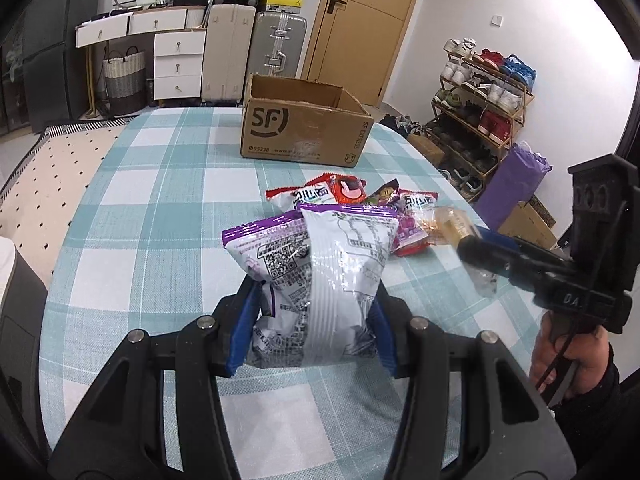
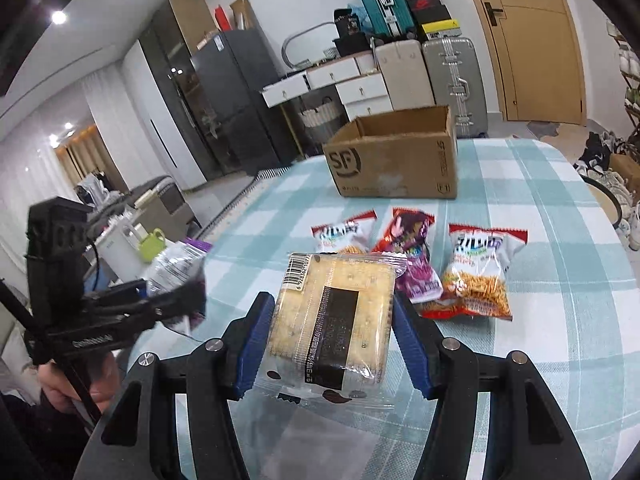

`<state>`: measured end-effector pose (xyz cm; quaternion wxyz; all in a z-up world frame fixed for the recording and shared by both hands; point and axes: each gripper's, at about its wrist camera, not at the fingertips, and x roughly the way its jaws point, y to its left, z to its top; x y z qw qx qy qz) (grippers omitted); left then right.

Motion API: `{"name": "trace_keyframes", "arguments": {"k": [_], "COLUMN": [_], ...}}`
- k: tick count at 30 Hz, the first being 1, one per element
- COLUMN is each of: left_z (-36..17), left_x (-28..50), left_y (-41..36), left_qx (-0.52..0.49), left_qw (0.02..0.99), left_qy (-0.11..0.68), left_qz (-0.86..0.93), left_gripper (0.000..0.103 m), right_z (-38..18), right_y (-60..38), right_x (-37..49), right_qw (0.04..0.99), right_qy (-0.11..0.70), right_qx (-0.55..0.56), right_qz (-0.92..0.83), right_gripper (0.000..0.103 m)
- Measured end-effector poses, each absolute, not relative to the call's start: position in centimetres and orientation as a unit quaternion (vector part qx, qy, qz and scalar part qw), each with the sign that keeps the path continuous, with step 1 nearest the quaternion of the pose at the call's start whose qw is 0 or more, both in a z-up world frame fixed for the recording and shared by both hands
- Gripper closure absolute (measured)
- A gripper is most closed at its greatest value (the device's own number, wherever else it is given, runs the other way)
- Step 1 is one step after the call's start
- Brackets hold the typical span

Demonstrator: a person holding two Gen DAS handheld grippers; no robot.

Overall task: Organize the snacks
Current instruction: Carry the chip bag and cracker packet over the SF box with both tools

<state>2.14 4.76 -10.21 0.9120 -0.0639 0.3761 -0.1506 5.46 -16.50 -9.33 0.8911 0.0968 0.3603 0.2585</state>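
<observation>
My left gripper (image 1: 314,320) is shut on a purple-and-white snack bag (image 1: 316,256), held upright above the checked tablecloth (image 1: 160,200). My right gripper (image 2: 332,320) is shut on a clear packet of square crackers (image 2: 336,304), its blue pads (image 2: 256,340) pressing both sides. Each gripper shows in the other's view: the right one (image 1: 472,244) at the right, the left one (image 2: 176,300) at the left with its bag (image 2: 176,264). An open SF cardboard box (image 1: 304,128) (image 2: 396,160) stands farther back on the table. Before it lie two white-red noodle snack bags (image 2: 476,272) (image 2: 344,236) and a red-purple packet (image 2: 412,256).
A shoe rack (image 1: 480,96) and a purple roll (image 1: 512,184) stand beyond the table's right edge. Suitcases (image 1: 276,44) and white drawers (image 1: 176,64) line the back wall beside a wooden door (image 1: 360,20). A hand (image 1: 568,360) grips the right tool's handle.
</observation>
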Motion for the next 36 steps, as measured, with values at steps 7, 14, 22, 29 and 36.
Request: {"name": "trace_keyframes", "arguments": {"k": [7,14,22,29,36], "left_z": [-8.1,-4.6,-0.4,3.0,7.2], "left_x": [3.0,4.3,7.3,11.4,16.3], "left_y": [4.3,4.2,4.5,5.4,5.5], "left_qx": [-0.051,-0.039,-0.040,-0.059,-0.041], "left_qw": [0.920,0.927,0.927,0.922,0.927], "left_qy": [0.364,0.342,0.333,0.338,0.333], "left_qz": [-0.140,-0.147,-0.167,-0.181,-0.170], "left_gripper": [0.055,0.055,0.055,0.055,0.055], "right_z": [-6.4,-3.2,2.2,6.4,10.1], "right_y": [-17.7,-19.1,-19.6,-20.3,-20.5], "right_x": [5.4,6.7,9.3,13.8,18.8], "right_qw": [0.892,0.891,0.903,0.889,0.885], "right_qy": [0.332,0.303,0.272,0.263,0.257], "right_qx": [0.127,0.152,0.134,0.160,0.169], "right_qz": [0.279,0.300,0.305,0.340,0.349], "right_gripper": [0.043,0.043,0.043,0.043,0.043]}}
